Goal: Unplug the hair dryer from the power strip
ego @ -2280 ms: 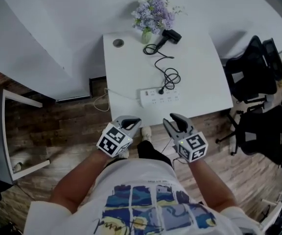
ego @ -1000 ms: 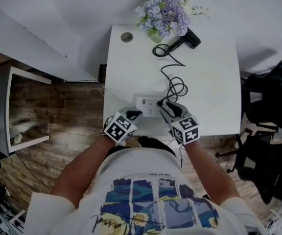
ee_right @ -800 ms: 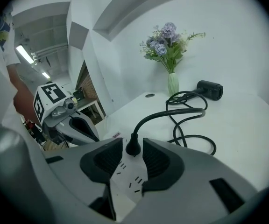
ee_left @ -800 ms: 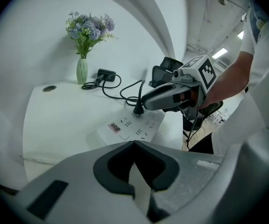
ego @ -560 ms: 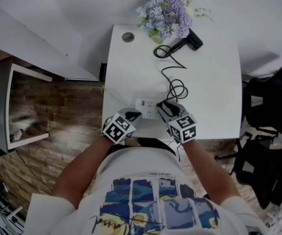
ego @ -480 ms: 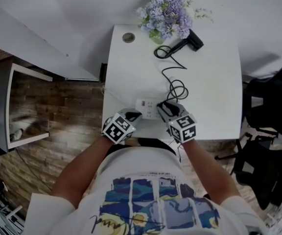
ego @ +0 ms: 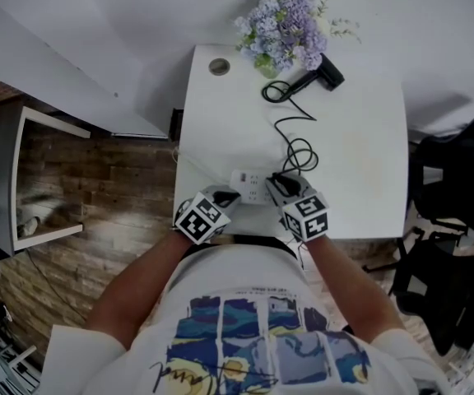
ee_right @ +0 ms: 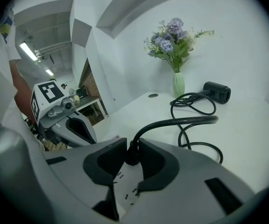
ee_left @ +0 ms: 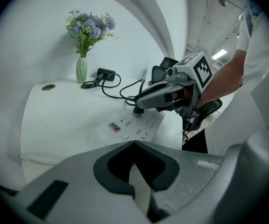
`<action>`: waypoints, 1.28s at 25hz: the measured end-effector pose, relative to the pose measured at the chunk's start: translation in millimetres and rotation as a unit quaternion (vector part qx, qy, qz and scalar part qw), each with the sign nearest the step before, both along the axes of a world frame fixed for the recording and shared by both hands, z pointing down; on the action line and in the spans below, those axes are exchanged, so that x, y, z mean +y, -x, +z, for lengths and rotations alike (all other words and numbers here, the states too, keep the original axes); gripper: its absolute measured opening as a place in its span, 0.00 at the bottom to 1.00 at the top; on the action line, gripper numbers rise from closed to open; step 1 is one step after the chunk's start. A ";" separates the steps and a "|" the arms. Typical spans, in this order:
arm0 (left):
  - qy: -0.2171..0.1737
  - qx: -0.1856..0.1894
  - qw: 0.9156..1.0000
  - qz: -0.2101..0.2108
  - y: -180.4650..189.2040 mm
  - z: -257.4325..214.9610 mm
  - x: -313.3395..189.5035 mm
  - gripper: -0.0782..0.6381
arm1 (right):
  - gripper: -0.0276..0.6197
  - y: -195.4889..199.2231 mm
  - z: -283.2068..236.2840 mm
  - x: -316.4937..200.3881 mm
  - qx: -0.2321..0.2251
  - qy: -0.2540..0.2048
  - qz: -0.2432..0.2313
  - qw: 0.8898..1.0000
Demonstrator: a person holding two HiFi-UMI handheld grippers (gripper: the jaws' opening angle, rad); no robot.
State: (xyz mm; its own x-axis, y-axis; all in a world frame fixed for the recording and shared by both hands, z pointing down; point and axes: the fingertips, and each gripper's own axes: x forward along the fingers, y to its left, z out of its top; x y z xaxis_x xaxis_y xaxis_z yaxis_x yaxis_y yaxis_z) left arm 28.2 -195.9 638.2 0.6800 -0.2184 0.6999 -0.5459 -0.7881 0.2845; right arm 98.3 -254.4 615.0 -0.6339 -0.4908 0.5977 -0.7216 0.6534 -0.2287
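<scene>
A white power strip (ego: 250, 186) lies near the front edge of the white table (ego: 360, 163). The hair dryer's black plug (ee_right: 132, 155) stands in it. From there the black cord (ego: 295, 146) loops back to the black hair dryer (ego: 323, 72) beside the vase. My right gripper (ego: 275, 179) reaches over the strip. Its jaws are closing, with the plug between them and both pads against it. My left gripper (ego: 225, 194) hovers at the strip's left end, shut and empty. In the left gripper view the right gripper (ee_left: 137, 105) sits on the plug (ee_left: 138, 111).
A vase of purple flowers (ego: 286, 27) stands at the back of the table, next to a round grommet (ego: 219, 67). Black office chairs (ego: 459, 179) stand to the right. At the left is a dark side table (ego: 23, 171) on the wooden floor.
Since the earliest frame both grippers have come forward from the table's front edge to the power strip. Over the last second they hardly shift.
</scene>
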 end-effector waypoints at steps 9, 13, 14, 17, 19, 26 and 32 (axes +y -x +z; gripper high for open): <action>-0.005 -0.012 1.000 0.015 -0.5 -0.1 0.8 0.11 | 0.14 -1.1 -3.6 -1.5 -0.007 0.003 0.027 1.000; 0.002 -0.014 1.000 0.014 -0.7 0.1 0.6 0.11 | 0.13 -1.7 -5.5 0.0 -0.005 0.001 0.035 0.999; 0.004 -0.016 1.000 0.014 -0.8 0.3 0.6 0.11 | 0.13 -1.9 -5.8 0.0 -0.005 0.001 0.037 0.999; 0.007 -0.022 1.000 0.019 -1.6 1.1 0.0 0.11 | 0.12 -2.4 -6.5 -0.5 -0.001 -0.002 0.040 0.999; 0.010 -0.026 0.999 0.021 -1.7 1.8 0.1 0.11 | 0.12 -2.0 -7.3 0.0 0.001 -0.004 0.042 0.999; 0.019 -0.054 0.998 0.041 -3.5 3.8 1.2 0.11 | 0.12 -1.9 -10.1 2.1 0.015 -0.015 0.042 0.999; 0.028 -0.067 0.996 0.054 -3.6 4.0 2.2 0.11 | 0.12 -0.7 -16.5 5.9 0.020 -0.025 0.052 0.998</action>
State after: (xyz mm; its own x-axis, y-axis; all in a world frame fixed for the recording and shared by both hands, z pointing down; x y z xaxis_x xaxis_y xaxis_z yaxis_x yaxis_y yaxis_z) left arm 31.7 -193.7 642.2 0.5965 -0.1069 0.7955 -0.4944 -0.8297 0.2593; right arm 99.0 -248.5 598.5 -0.5549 -0.5818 0.5947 -0.7935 0.5849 -0.1682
